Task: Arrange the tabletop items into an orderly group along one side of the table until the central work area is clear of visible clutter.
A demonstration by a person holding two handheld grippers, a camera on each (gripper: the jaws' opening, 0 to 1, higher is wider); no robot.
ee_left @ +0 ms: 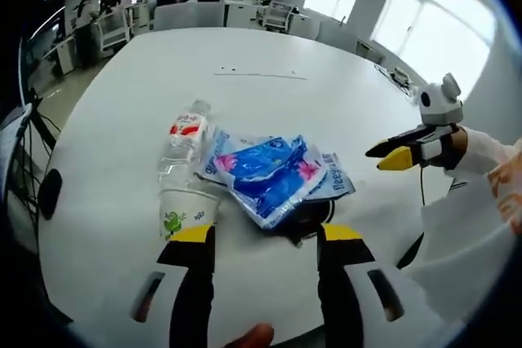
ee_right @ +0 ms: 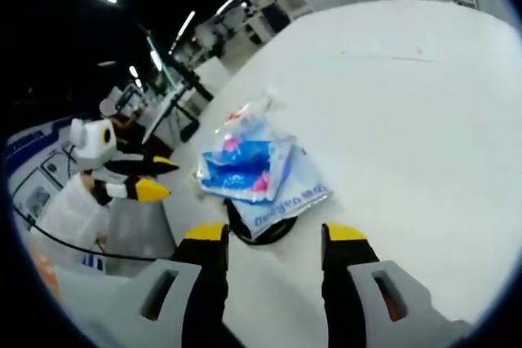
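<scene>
The table [ee_left: 269, 63] has a smooth white top with a soft sheen from the windows. The bottle [ee_left: 183, 141] is clear, thin plastic with a paper-like label. The 2 packets [ee_left: 265, 170] look like glossy, crinkled plastic film. The cup [ee_left: 187, 211] seems matt paper. Both grippers' jaws are matt black with yellow plastic-looking tips.

Standing at upper left: people [ee_left: 86, 12] among office desks [ee_left: 245, 12]; glowing at upper right: bright windows [ee_left: 424, 14].

Black tools [ee_left: 267, 244], yellow tips, white sleeve [ee_left: 489, 152]
</scene>
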